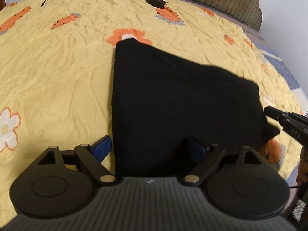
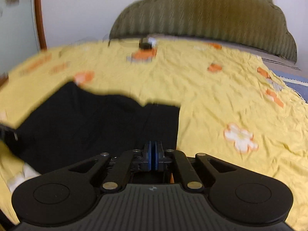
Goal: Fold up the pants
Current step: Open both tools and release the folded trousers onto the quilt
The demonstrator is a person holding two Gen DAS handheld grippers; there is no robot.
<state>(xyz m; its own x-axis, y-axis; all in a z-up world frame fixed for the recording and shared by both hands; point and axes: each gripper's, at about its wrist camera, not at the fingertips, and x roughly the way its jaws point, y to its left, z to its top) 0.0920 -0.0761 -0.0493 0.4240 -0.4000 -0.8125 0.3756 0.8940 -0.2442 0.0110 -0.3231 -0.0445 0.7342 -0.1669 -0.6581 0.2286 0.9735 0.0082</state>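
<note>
The left gripper (image 1: 152, 146) is seen nearest, jaws spread wide over the near edge of the black pants (image 1: 173, 105), nothing pinched. The pants lie on the yellow bedspread (image 1: 57, 73), already folded into a compact panel — at least one fold is judged left. The right gripper (image 2: 153, 154) is closed, apparently on nothing. No legible writing.

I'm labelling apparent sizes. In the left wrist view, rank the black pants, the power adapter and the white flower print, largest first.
1. black pants
2. white flower print, enlarged by nearness
3. power adapter, far off
</note>
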